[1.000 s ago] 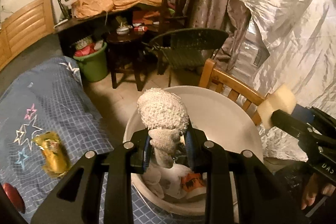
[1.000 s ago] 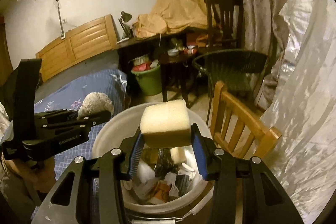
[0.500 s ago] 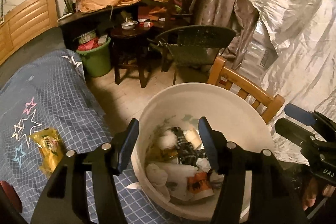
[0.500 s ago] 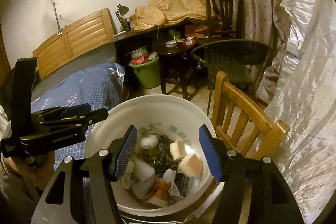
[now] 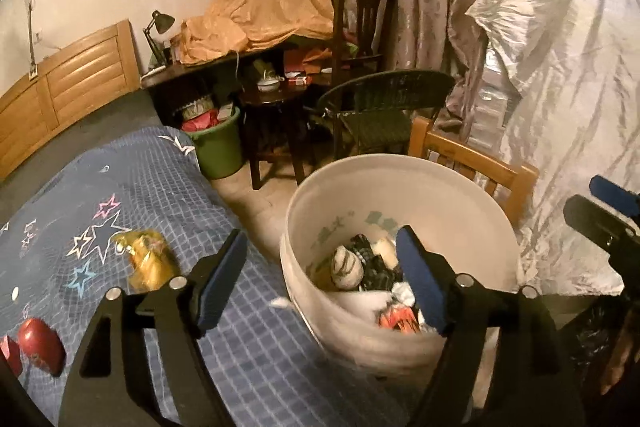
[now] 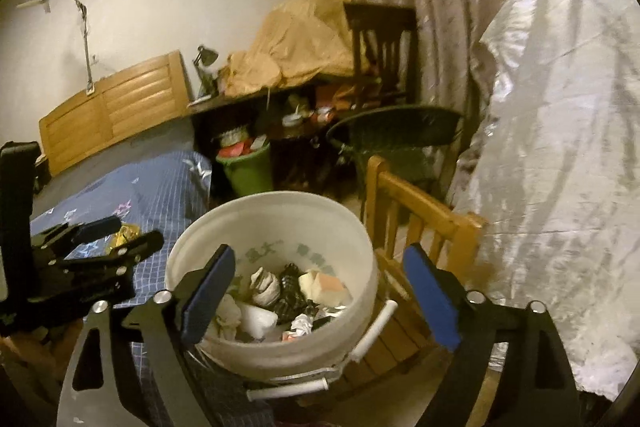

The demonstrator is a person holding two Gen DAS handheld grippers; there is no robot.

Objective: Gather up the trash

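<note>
Our left gripper (image 5: 320, 277) and right gripper (image 6: 320, 293) have just been opening – both empty; the white bucket (image 6: 276, 215) holds trash, while the yellow wrapper (image 5: 150, 261) waits on the bed.

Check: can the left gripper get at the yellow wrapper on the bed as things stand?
Probably yes. The left gripper is open and empty, its jaws just opened. The yellow wrapper lies uncovered on the blue bedspread, nothing between them; the white bucket sits off to the side.
</note>
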